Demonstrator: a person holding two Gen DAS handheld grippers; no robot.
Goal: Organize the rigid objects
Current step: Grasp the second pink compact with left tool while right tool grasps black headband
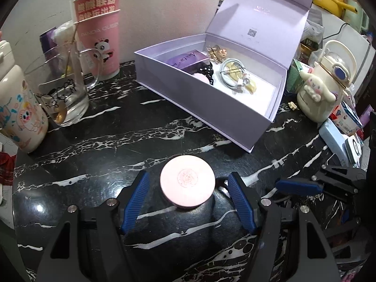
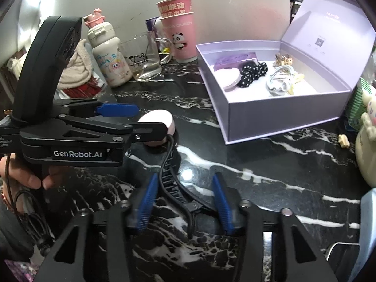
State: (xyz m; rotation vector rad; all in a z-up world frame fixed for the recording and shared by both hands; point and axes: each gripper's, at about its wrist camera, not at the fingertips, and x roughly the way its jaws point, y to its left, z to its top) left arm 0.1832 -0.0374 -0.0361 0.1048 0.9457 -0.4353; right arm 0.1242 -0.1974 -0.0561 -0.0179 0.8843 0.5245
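The pink round compact [image 1: 187, 182] sits flat on the black marble tabletop [image 1: 94, 155], right between the left gripper [image 1: 188, 197] with its jaws wide open around it, not touching. Looks light, rigid and slick-lidded, so I'd pinch the side rim. Right gripper [image 2: 185, 199] is open too, holding nothing; lavender box [image 1: 211, 108] nearby.

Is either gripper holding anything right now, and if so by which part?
Nothing is held. The left gripper is open, its fingers apart from the pink compact between them. The right gripper is open and empty.
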